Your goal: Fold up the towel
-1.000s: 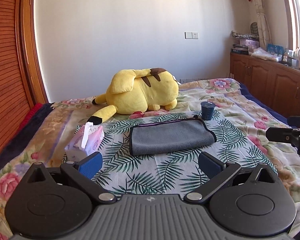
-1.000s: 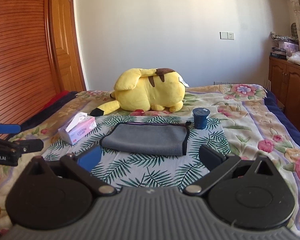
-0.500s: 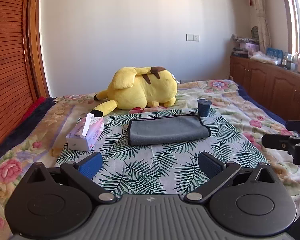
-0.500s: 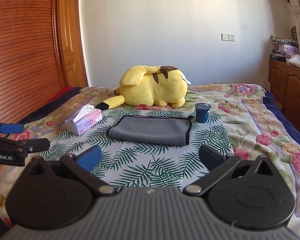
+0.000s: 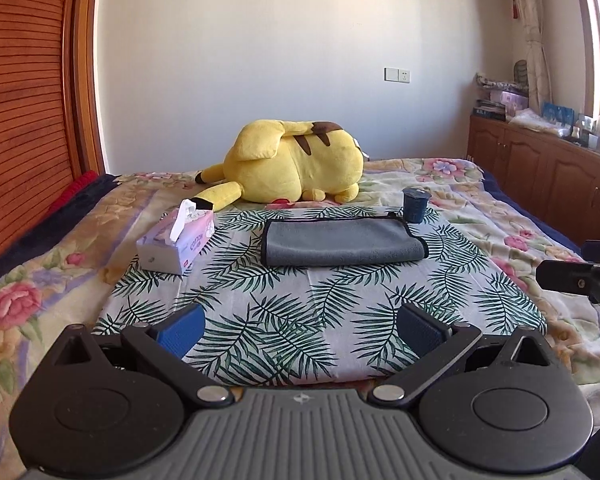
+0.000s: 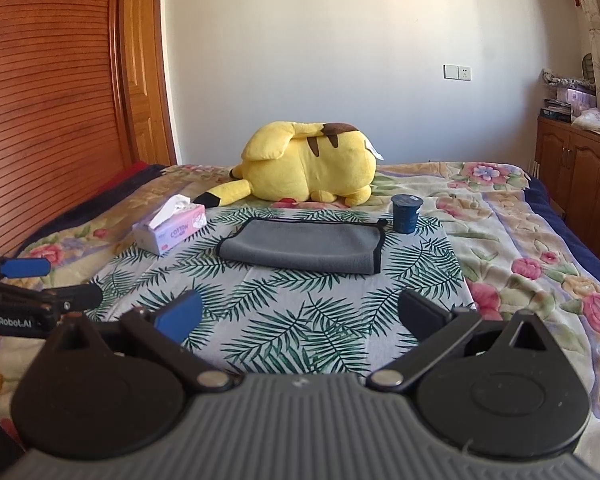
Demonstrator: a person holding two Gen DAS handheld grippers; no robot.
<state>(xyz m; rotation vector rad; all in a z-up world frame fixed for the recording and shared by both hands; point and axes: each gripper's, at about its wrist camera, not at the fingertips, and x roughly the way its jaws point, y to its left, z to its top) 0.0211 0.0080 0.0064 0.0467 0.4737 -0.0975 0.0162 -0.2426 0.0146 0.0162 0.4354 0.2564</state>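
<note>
Straight ahead of both grippers, well apart from the fingertips: soft grey microfibre towel with dark stitched edging (image 5: 342,242), lying flat on the palm-leaf printed sheet (image 5: 300,312), apparently already doubled over once, rounded fold along the near side. Probably light, limp and floppy, with no stiffness to hold a shape; likely to sag and drape once lifted, nap grippy rather than slippery, nothing fragile. Best taken by pinching the bound edges at two corners, one per gripper, right end showing the dark trim (image 6: 377,250) and a small hanging loop at its far corner. Sheet below could get pinched too if the fingers dig deep.

Left gripper (image 5: 300,326) spread wide, nothing between the fingers. Right gripper (image 6: 298,314) likewise spread and empty.

Ahead and left of the towel: pink and white tissue box (image 6: 171,230), reading "COTTON" on its side; smaller print unreadable. Just beyond the towel's far right corner: small dark blue lidded cup (image 6: 406,213), label too small to read. Further ahead: yellow plush toy with brown stripes (image 5: 296,160). On the left gripper's body, seen from the right wrist view: "GenRobot.AI".
</note>
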